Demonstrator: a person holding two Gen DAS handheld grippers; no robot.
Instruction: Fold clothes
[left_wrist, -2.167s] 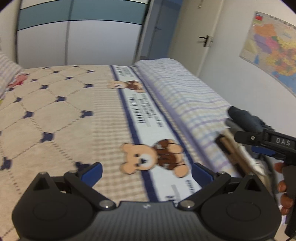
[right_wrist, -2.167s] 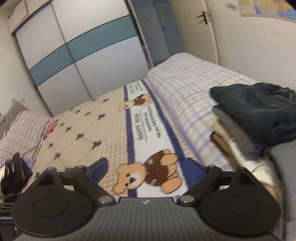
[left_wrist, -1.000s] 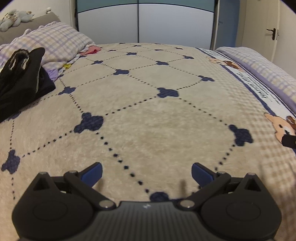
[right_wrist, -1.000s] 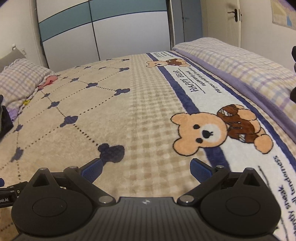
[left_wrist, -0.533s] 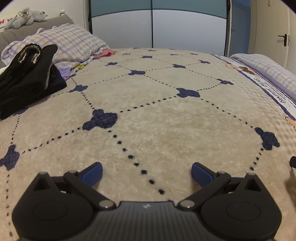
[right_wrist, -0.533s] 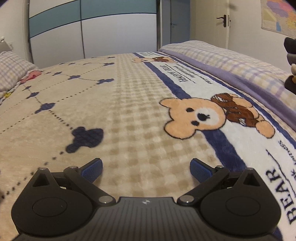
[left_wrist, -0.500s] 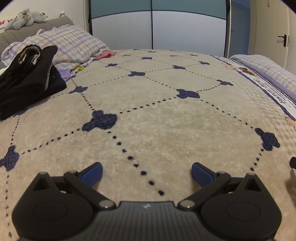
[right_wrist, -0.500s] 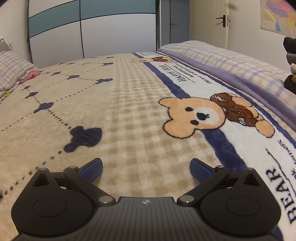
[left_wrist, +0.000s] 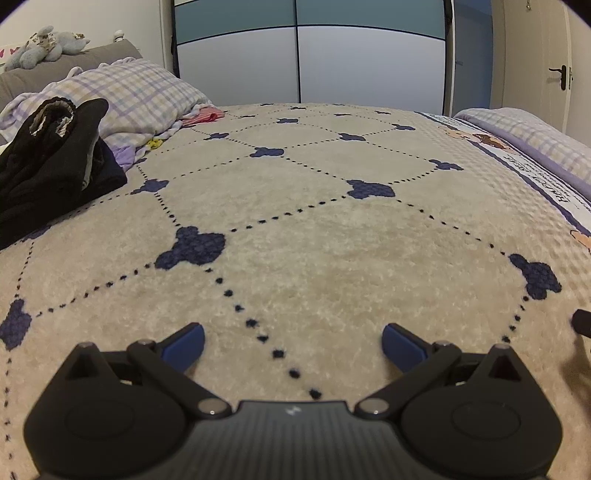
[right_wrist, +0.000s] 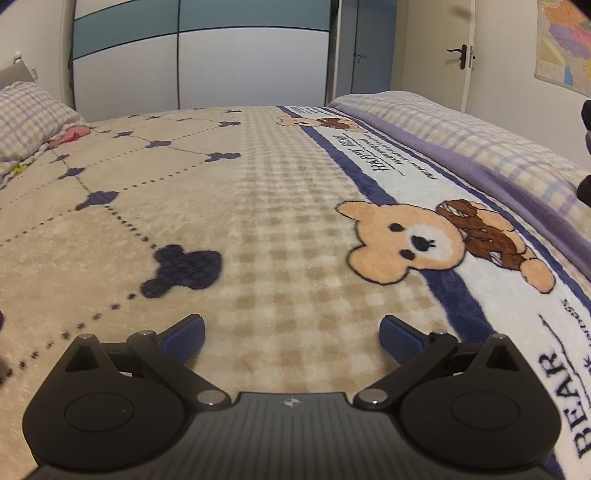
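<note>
A heap of black clothes (left_wrist: 48, 162) lies on the bed at the far left of the left wrist view, against a checked pillow (left_wrist: 129, 96). My left gripper (left_wrist: 293, 347) hovers low over the beige blanket (left_wrist: 314, 229), open, with nothing between its blue pads. In the right wrist view my right gripper (right_wrist: 291, 338) is open too, low over the checked part of the blanket (right_wrist: 280, 221), left of a printed bear (right_wrist: 424, 243). A dark stack of clothes (right_wrist: 585, 155) just shows at the right edge.
A pink garment (left_wrist: 203, 117) lies by the pillow. A plush toy (left_wrist: 44, 46) sits on the grey headboard. Wardrobe doors (left_wrist: 306, 66) stand beyond the bed, a door (right_wrist: 461, 51) and a wall map (right_wrist: 565, 40) at the right. A folded plaid quilt (right_wrist: 461, 144) runs along the bed's right side.
Both grippers have swung left from the stack of folded clothes and dropped low over the blanket. The black heap has come into the left view. Both stay open.
</note>
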